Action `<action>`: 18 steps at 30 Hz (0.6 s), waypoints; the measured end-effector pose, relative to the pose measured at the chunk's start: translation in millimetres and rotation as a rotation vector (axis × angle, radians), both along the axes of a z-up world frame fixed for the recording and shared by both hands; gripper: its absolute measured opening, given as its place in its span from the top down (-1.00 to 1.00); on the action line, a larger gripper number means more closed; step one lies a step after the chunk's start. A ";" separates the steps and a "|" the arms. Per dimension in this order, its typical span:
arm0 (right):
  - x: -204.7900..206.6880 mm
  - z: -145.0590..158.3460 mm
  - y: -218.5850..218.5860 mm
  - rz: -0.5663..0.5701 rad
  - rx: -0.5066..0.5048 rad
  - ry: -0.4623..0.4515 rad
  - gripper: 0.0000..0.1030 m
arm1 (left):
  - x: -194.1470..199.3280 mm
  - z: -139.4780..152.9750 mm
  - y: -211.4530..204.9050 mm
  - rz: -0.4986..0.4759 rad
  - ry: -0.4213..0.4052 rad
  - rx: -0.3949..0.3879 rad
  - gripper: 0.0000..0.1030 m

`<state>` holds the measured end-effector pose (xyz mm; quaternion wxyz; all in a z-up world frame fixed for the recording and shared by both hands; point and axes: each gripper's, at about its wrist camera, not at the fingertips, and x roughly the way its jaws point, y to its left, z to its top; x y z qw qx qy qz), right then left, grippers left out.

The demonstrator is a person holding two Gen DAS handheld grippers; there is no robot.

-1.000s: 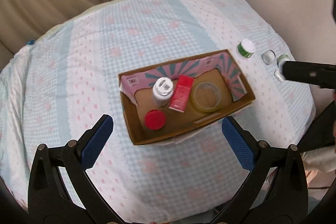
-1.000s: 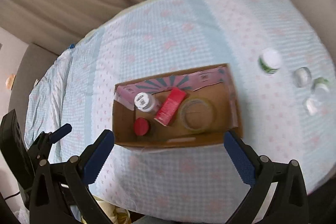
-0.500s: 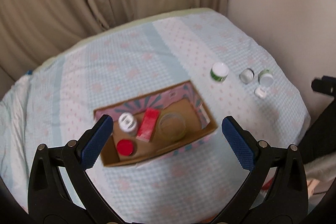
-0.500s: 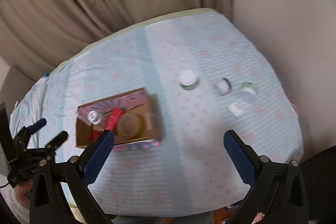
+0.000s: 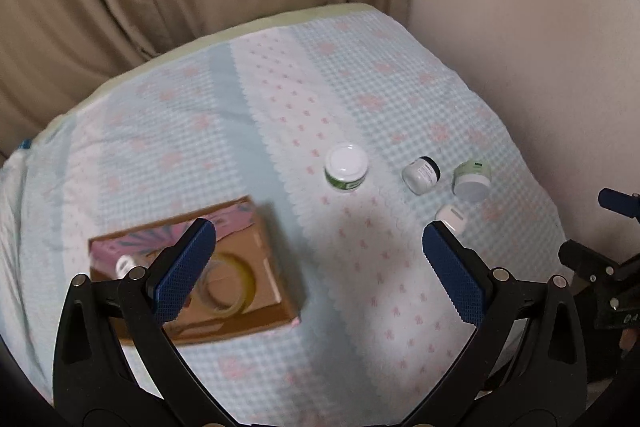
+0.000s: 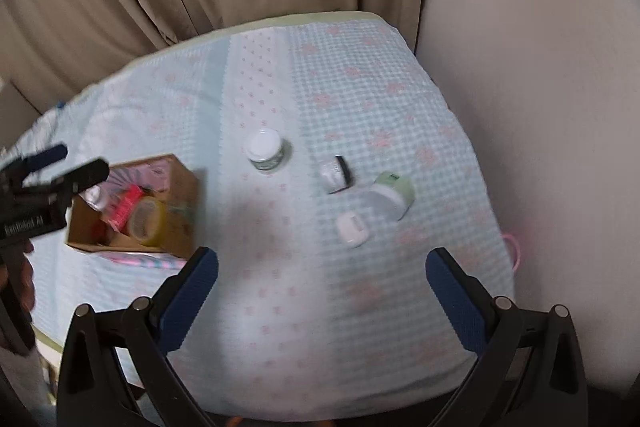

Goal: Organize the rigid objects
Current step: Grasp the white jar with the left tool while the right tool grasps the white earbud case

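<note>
Both grippers, the left gripper (image 5: 318, 259) and the right gripper (image 6: 322, 287), hover with jaws spread wide and nothing between them above the bed with its pale blue and pink patterned cover (image 6: 360, 87). On its left part sits the open brown cardboard box (image 5: 276, 291), holding a clear tape roll (image 6: 146, 221) and a red carton (image 6: 126, 205). Well apart to the right stand a white-lidded green-labelled jar (image 5: 346, 167), a pale green jar (image 6: 392, 193), a small black-capped white jar (image 5: 421, 175) and a small white case (image 6: 351, 228).

White lettering was noted on the left gripper (image 6: 60, 167) body, too blurred to be read; jar labels likewise.
</note>
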<state>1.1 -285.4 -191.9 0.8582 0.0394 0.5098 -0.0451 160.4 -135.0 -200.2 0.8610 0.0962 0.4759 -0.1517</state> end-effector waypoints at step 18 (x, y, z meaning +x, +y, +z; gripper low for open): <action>64.2 -135.8 -41.5 0.081 -0.030 0.038 -1.00 | 105.2 -168.1 -76.0 -0.020 0.109 0.031 -0.99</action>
